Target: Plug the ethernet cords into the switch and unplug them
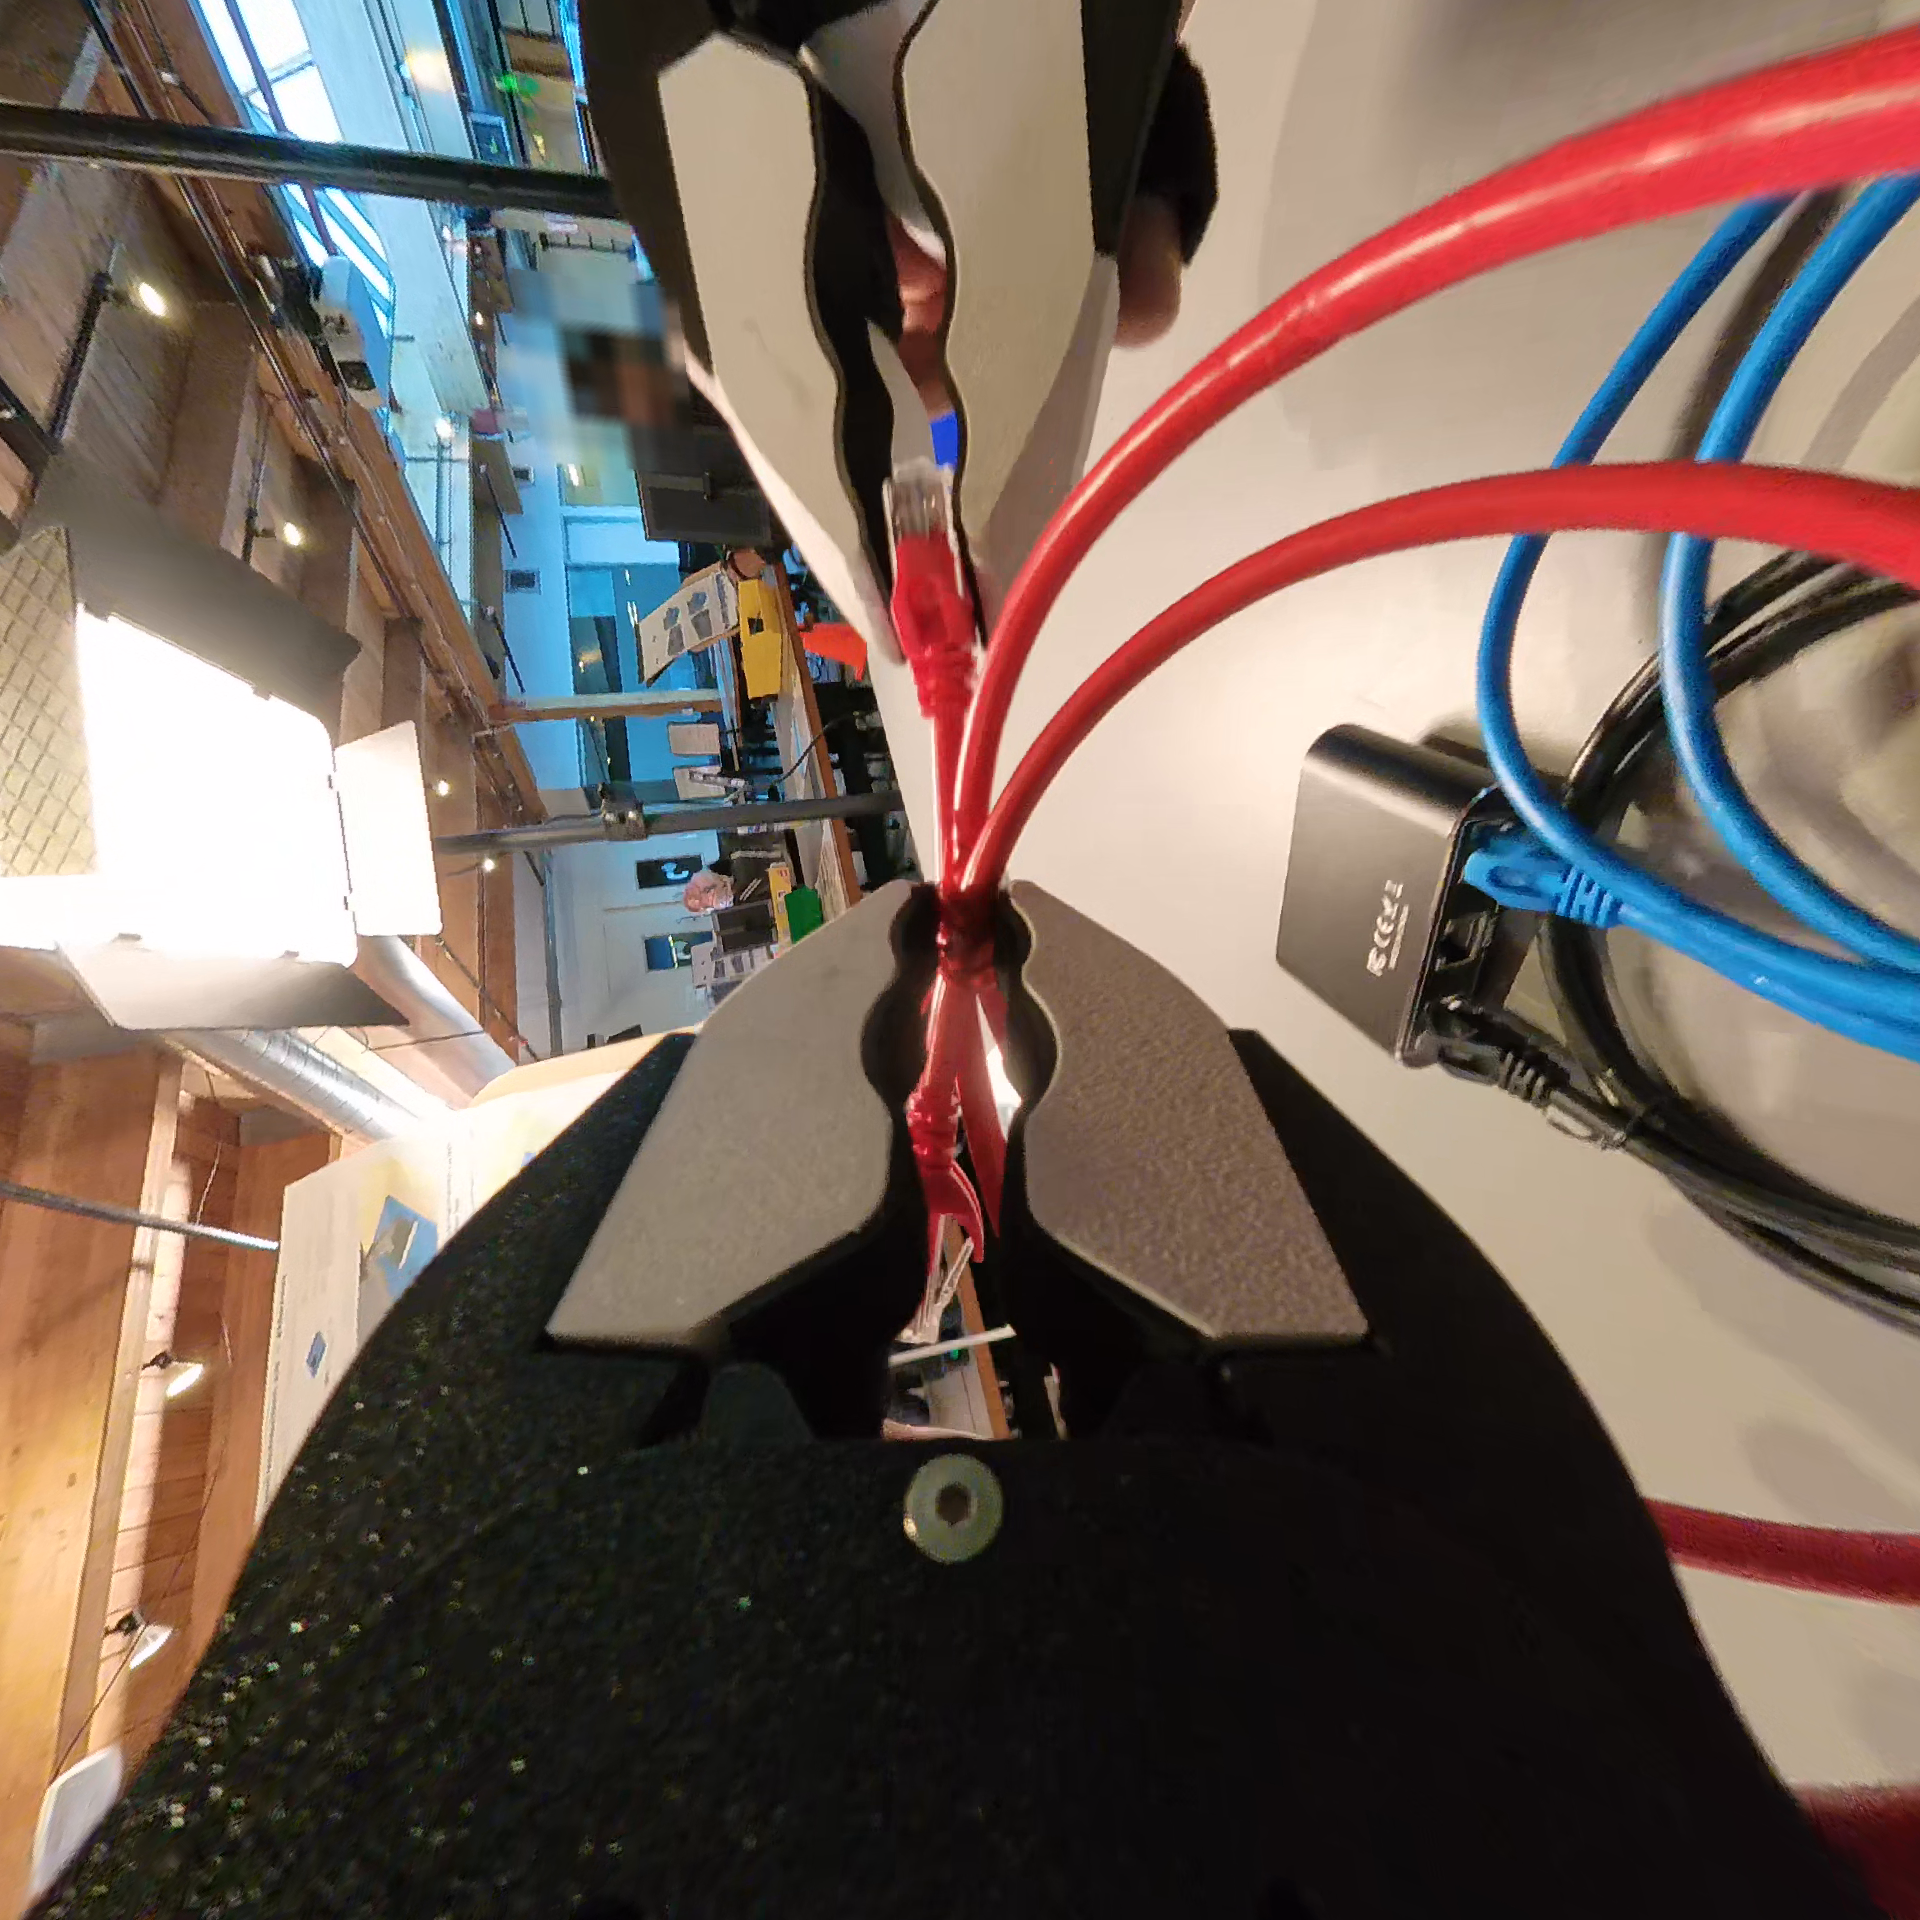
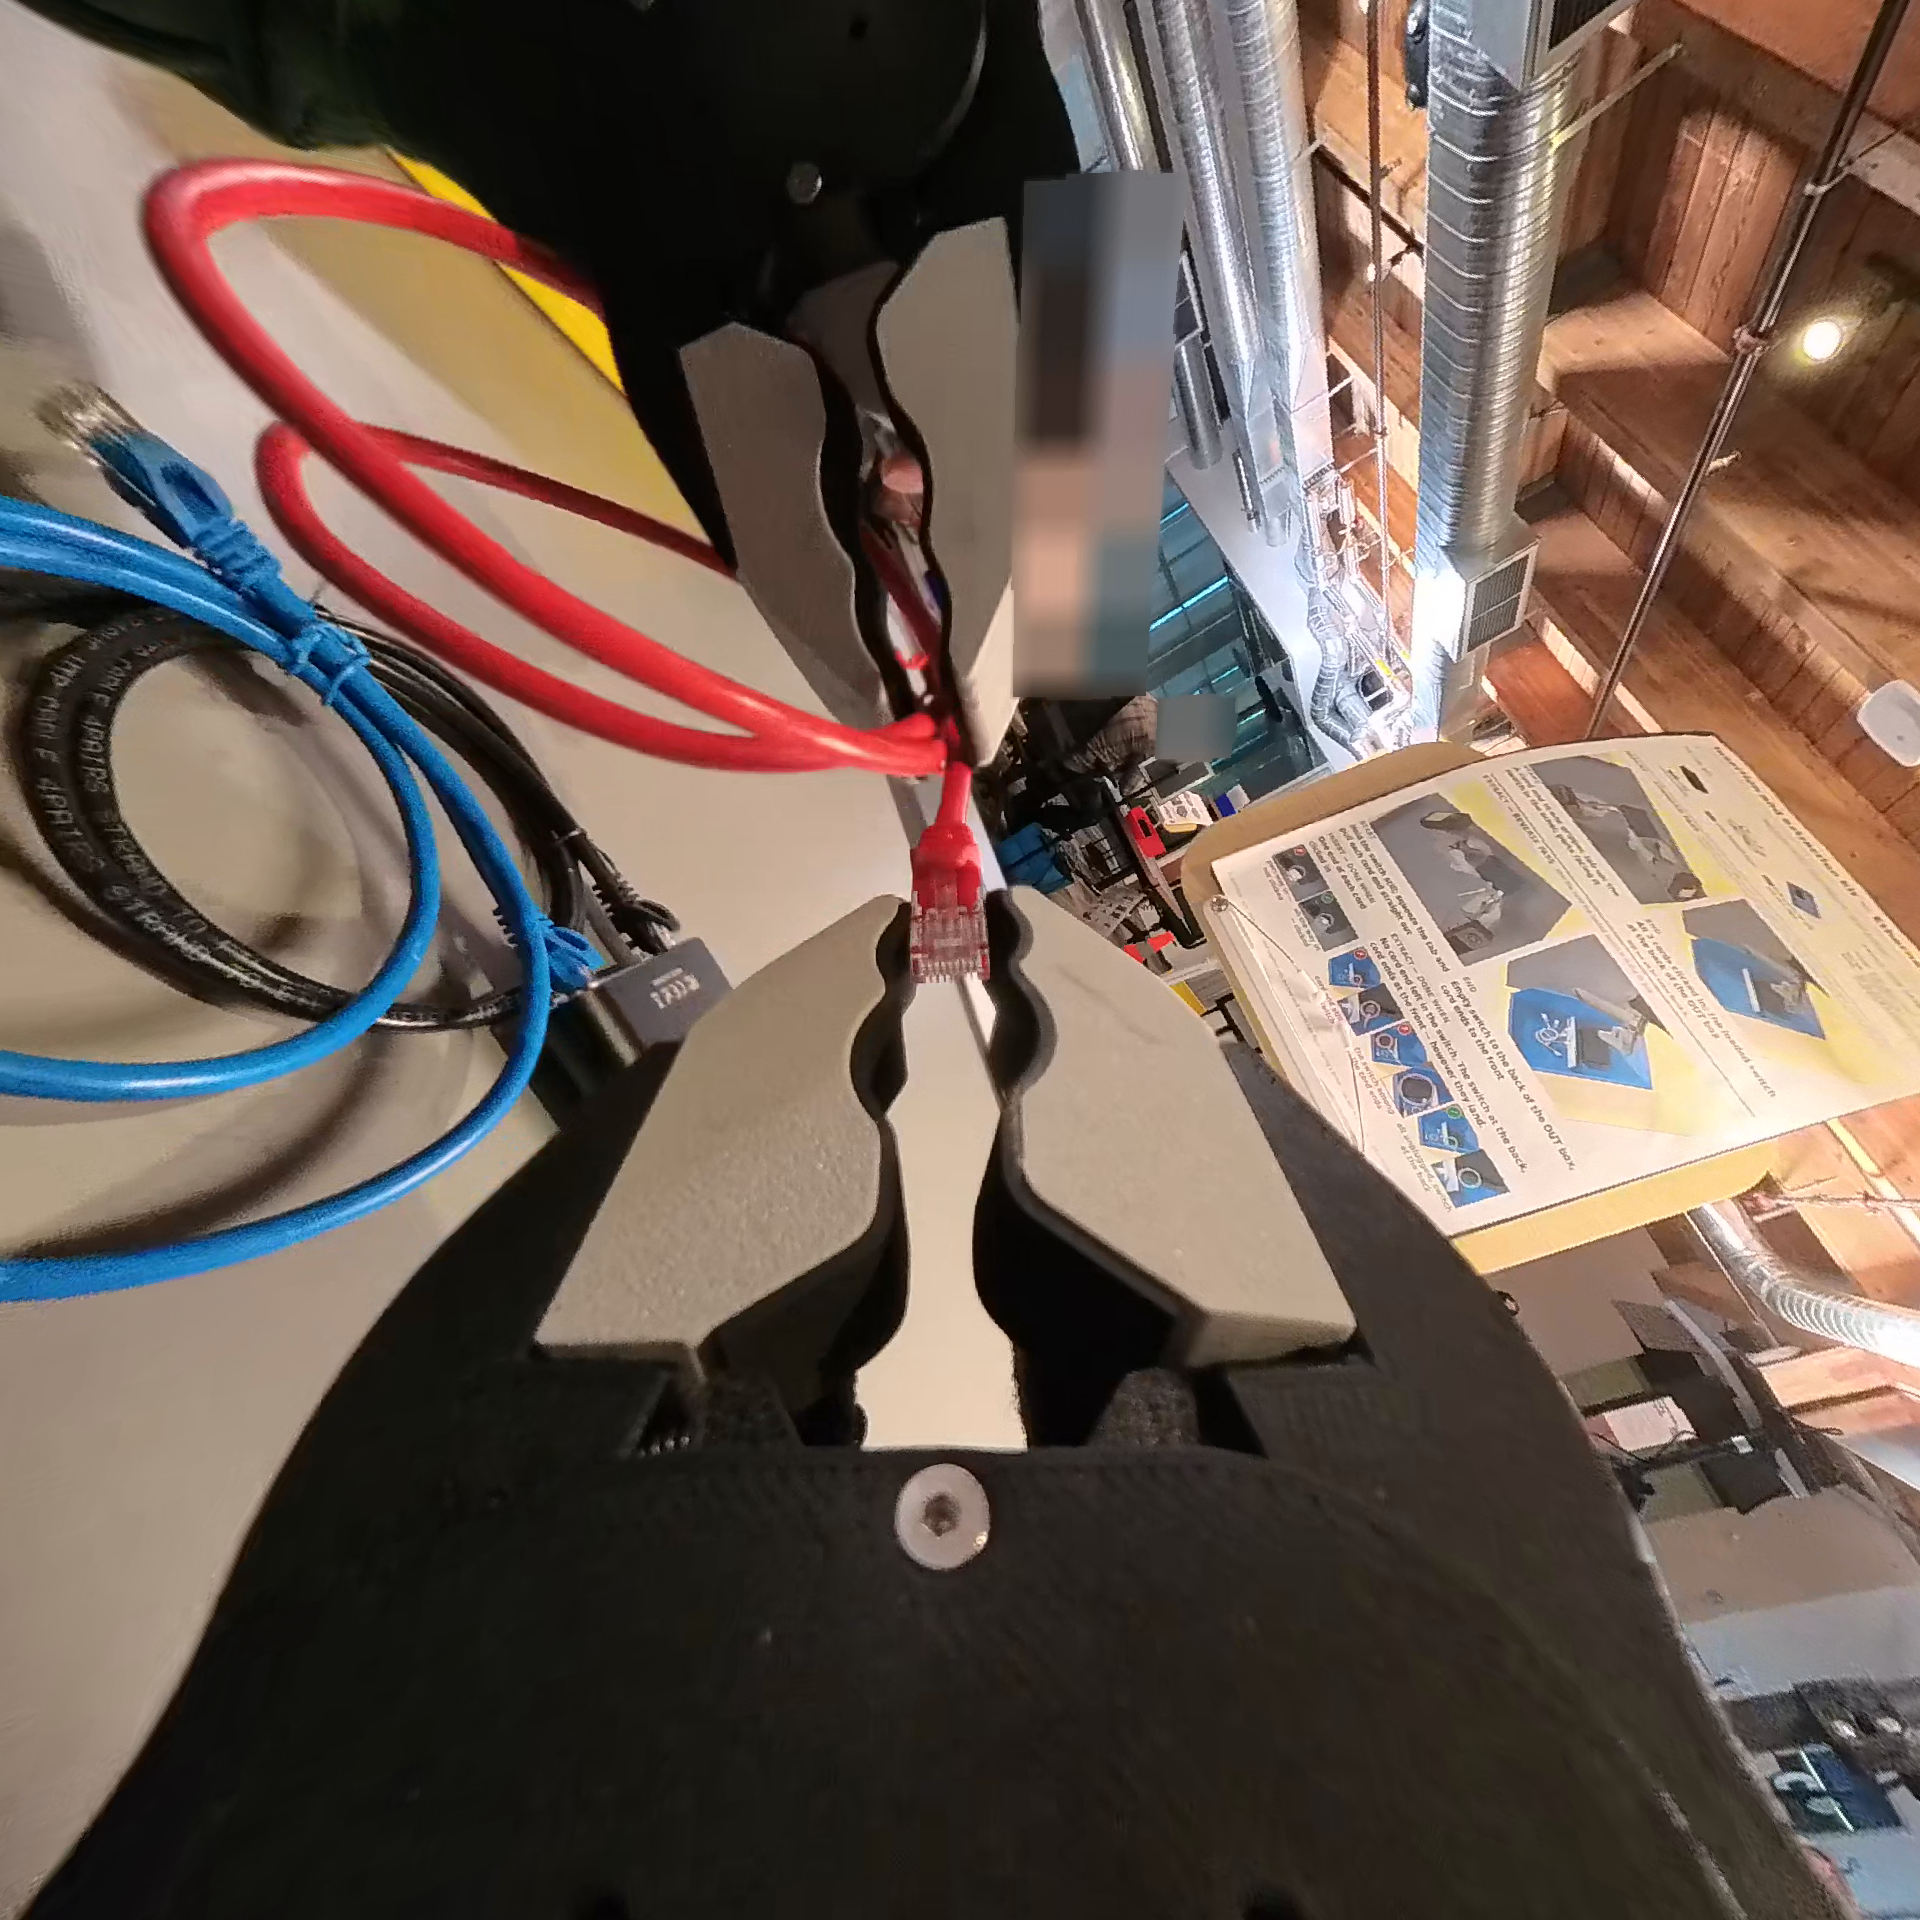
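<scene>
switch (image 1: 1382, 894) on table (image 1: 1299, 623), cords (image 1: 1662, 644) looped beside it, one cord plugged in

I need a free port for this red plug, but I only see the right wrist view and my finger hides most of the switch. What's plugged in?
Observer: In the left wrist view, the switch has a blue plug in one port and a black plug in another.
Operator: Anything free between them?
Observer: The port between those two looks empty.
Operator: Where's the red cord's other end?
Observer: The second red plug lies between the left gripper's fingers, behind where they clamp the red cord.
</scene>
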The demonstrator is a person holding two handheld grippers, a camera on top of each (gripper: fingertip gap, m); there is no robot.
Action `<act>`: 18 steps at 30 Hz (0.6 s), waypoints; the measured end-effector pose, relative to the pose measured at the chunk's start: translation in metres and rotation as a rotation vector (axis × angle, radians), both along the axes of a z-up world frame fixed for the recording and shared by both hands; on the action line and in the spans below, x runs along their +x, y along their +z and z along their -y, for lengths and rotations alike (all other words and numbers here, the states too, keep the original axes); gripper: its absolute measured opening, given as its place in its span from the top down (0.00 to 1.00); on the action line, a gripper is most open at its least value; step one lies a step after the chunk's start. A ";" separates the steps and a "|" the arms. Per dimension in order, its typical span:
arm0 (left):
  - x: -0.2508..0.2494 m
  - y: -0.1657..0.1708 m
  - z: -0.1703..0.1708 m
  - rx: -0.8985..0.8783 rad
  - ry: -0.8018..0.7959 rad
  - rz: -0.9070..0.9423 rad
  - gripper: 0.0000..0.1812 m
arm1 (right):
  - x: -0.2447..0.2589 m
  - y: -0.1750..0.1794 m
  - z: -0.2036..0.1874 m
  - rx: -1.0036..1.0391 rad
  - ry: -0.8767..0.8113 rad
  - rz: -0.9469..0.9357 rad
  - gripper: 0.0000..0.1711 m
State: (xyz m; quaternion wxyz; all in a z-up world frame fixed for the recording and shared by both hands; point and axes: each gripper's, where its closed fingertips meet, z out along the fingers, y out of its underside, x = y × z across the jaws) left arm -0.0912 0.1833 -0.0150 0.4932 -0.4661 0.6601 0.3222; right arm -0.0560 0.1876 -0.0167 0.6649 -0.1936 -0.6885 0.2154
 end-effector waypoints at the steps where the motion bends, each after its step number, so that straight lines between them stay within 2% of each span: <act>1: -0.004 0.001 -0.001 0.004 0.010 -0.002 0.95 | 0.000 0.000 -0.001 0.003 -0.004 -0.002 0.93; 18: -0.056 0.018 0.001 0.007 0.091 0.044 0.95 | 0.005 0.007 -0.014 0.033 -0.047 -0.024 0.93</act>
